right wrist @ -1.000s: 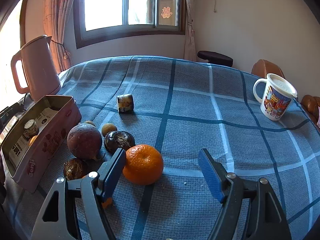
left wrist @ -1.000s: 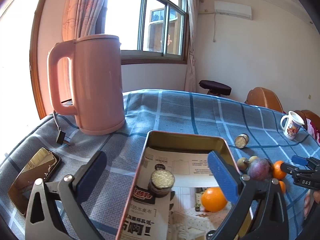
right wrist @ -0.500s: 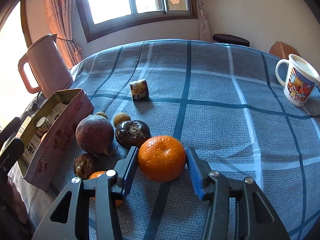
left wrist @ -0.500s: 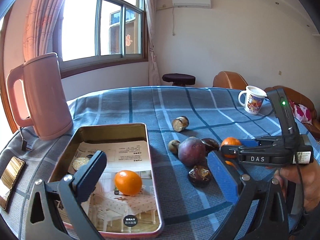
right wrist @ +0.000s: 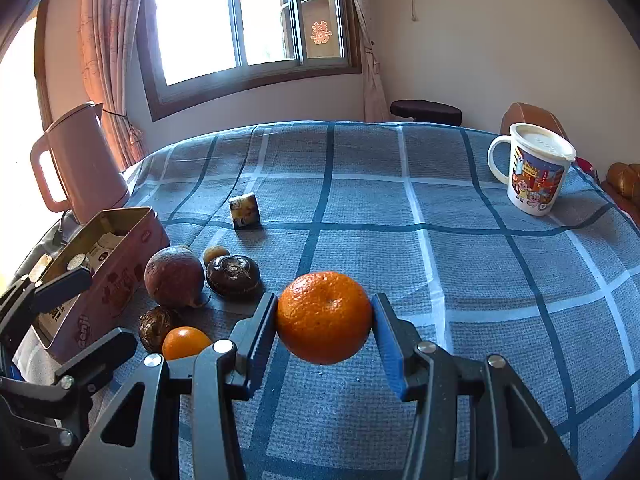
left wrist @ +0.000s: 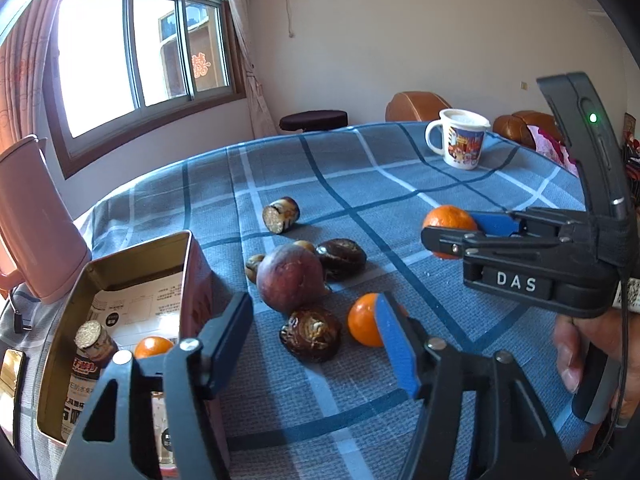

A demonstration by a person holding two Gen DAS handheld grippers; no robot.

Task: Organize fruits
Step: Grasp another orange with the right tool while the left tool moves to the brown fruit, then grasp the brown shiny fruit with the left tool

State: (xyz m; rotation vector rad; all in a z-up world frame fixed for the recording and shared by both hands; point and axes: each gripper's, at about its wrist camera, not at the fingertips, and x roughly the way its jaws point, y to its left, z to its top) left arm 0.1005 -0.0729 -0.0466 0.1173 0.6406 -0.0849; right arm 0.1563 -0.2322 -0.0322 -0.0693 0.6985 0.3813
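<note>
Right tongs (right wrist: 325, 326): pads pressed on either side of a large mandarin (right wrist: 324, 323), held just clear of the blue checked cloth (right wrist: 400, 240) on the bench.

Left tongs (left wrist: 316, 336): jaws have just been closing, now part-way in, nothing gripped; a brown wrinkled fruit (left wrist: 311, 339) and a small orange (left wrist: 366, 320) lie on the cloth beyond the gap, the orange partly behind the blue pad.

Near them: a purple round fruit (left wrist: 290, 283), a dark shrivelled fruit (left wrist: 342, 258), two small tan fruits, one (left wrist: 253, 266) beside the purple one.

Left: pink tin (left wrist: 196, 280), open, holding a small orange (left wrist: 154, 347) and a little jar (left wrist: 94, 344).

Farther: a short cylinder (left wrist: 281, 214) on its side, pink kettle (right wrist: 80, 168), cartoon mug (right wrist: 534, 168).
</note>
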